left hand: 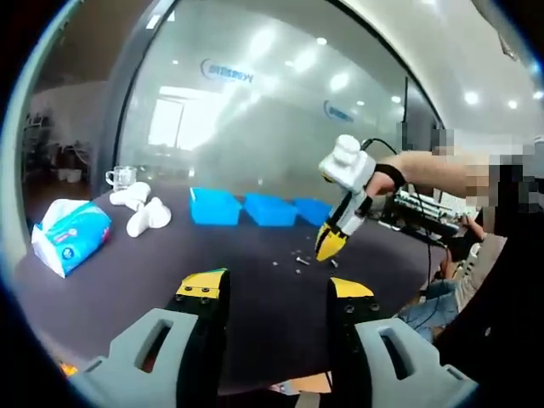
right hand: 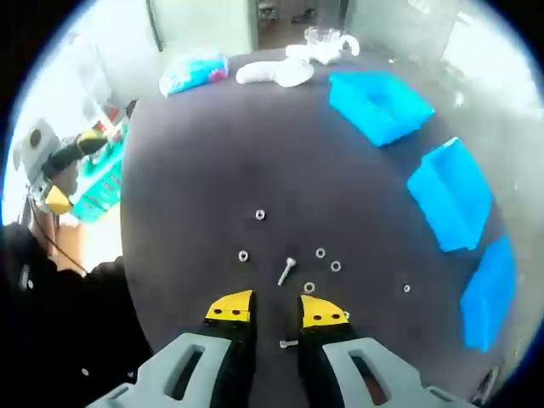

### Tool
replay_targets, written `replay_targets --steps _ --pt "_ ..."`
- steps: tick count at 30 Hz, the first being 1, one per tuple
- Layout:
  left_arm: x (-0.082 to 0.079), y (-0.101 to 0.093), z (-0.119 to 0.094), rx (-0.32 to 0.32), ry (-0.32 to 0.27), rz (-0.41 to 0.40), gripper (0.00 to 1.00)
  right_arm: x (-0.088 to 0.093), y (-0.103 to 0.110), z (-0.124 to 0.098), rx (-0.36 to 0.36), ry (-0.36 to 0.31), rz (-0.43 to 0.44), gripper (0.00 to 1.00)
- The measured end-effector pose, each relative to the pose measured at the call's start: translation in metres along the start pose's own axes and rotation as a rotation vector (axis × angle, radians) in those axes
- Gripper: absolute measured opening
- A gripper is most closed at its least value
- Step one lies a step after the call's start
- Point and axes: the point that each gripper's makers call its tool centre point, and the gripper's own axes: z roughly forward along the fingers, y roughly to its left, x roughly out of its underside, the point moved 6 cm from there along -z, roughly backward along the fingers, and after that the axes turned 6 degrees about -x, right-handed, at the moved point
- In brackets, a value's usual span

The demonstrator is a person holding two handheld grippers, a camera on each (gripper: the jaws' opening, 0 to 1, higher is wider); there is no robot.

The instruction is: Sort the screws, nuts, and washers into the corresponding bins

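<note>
Loose screws, nuts and washers lie scattered on the dark round table [right hand: 195, 170]. A long screw [right hand: 286, 270] rests just ahead of my right gripper [right hand: 276, 308], whose jaws stand a little apart with nothing between them. Around the screw lie small nuts [right hand: 243, 255] and washers [right hand: 320, 252], and a short screw [right hand: 289, 344] lies between the jaws' bases. Three blue bins [right hand: 378, 104] line the table's right side. In the left gripper view, my left gripper [left hand: 276, 289] hangs open and empty over the near table, while the right gripper [left hand: 330, 244] hovers above the hardware [left hand: 302, 257], with the bins [left hand: 212, 206] behind.
A blue tissue pack [left hand: 72, 236], white cloth-like lumps [left hand: 140, 208] and a glass cup [left hand: 121, 177] sit at the table's far left. A person's hand [left hand: 425, 170] holds the right gripper. The left gripper [right hand: 58, 201] shows past the table's left edge.
</note>
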Motion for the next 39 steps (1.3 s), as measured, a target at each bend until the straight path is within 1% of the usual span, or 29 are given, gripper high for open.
replay_targets --steps 2,5,8,10,12,19,20,23,28,30,32,39 --pt "0.0 0.0 0.0 0.0 0.0 -0.001 0.41 -0.005 -0.003 -0.004 0.003 -0.001 0.007 0.15" --pt "-0.001 0.0 0.001 0.003 -0.003 -0.001 0.41 -0.006 0.0 -0.008 0.001 0.016 0.006 0.14" --pt "-0.001 -0.001 0.002 0.007 -0.003 -0.002 0.41 -0.008 0.001 -0.008 -0.022 0.023 0.047 0.14" --pt "0.001 -0.002 0.003 0.009 -0.001 -0.005 0.41 -0.008 0.003 -0.006 -0.03 0.046 0.044 0.13" --pt "0.002 -0.001 0.003 0.009 0.002 -0.008 0.41 -0.013 -0.001 -0.003 -0.028 0.061 0.049 0.13" --pt "0.004 -0.001 0.004 0.014 0.003 -0.014 0.41 -0.011 0.002 0.01 -0.025 0.098 0.068 0.12" --pt "0.004 -0.001 0.004 0.015 0.004 -0.015 0.41 -0.009 0.003 0.013 -0.025 0.113 0.066 0.11" --pt "0.006 -0.001 0.004 0.014 0.007 -0.013 0.41 -0.008 0.0 0.019 -0.02 0.127 0.063 0.1" --pt "0.008 0.0 0.004 0.008 0.009 -0.019 0.41 -0.013 -0.006 0.023 -0.019 0.124 0.081 0.08" --pt "0.008 0.0 0.003 0.009 0.008 -0.022 0.41 -0.014 -0.008 0.026 -0.011 0.122 0.083 0.05" --pt "0.009 0.0 0.003 0.009 0.008 -0.024 0.41 -0.012 -0.008 0.028 -0.006 0.128 0.081 0.04" --pt "0.012 0.001 0.001 0.0 0.013 -0.028 0.41 -0.015 -0.011 0.034 -0.017 0.134 0.087 0.04"
